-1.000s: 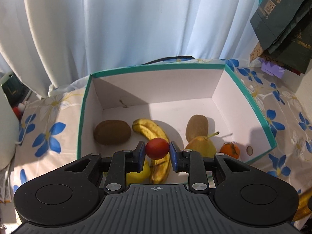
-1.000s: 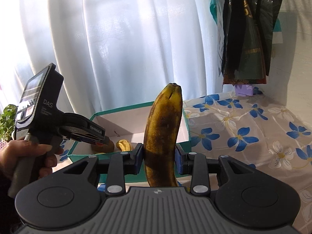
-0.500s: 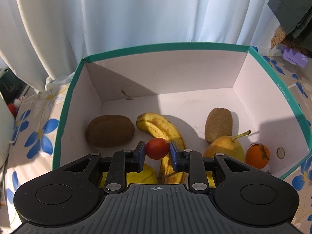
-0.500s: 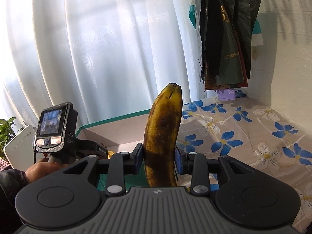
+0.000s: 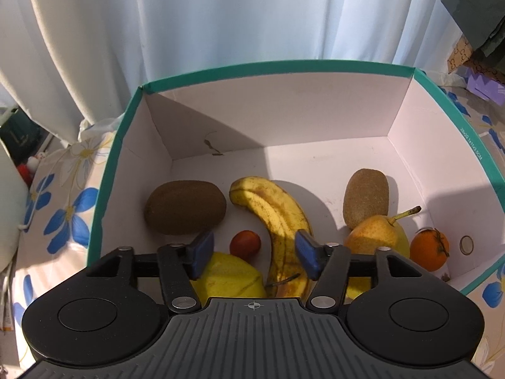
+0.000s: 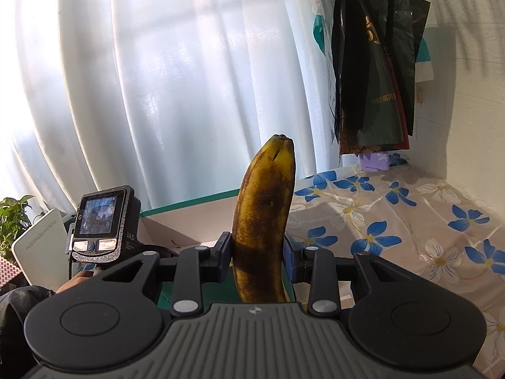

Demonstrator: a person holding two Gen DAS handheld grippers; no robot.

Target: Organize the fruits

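In the left wrist view my left gripper (image 5: 254, 254) is open over the white box with a teal rim (image 5: 284, 68). A small red fruit (image 5: 245, 244) lies loose on the box floor between the jaws. Around it lie a dark kiwi (image 5: 185, 207), a yellow banana (image 5: 277, 221), a second kiwi (image 5: 366, 197), a pear (image 5: 375, 237), a small orange (image 5: 430, 252) and a yellow fruit (image 5: 227, 276). In the right wrist view my right gripper (image 6: 257, 255) is shut on a brown-spotted banana (image 6: 265, 221), held upright above the box (image 6: 189, 224).
The box stands on a cloth with blue flowers (image 6: 394, 221). White curtains (image 5: 221, 15) hang behind it. Dark bags (image 6: 372, 63) hang at the right wall. A white device (image 6: 38, 246) and a plant (image 6: 12, 218) stand at the left.
My left gripper moved down into the box and opened, letting go of the small red fruit, which now rests on the box floor. My right gripper still holds the banana and rose slightly.
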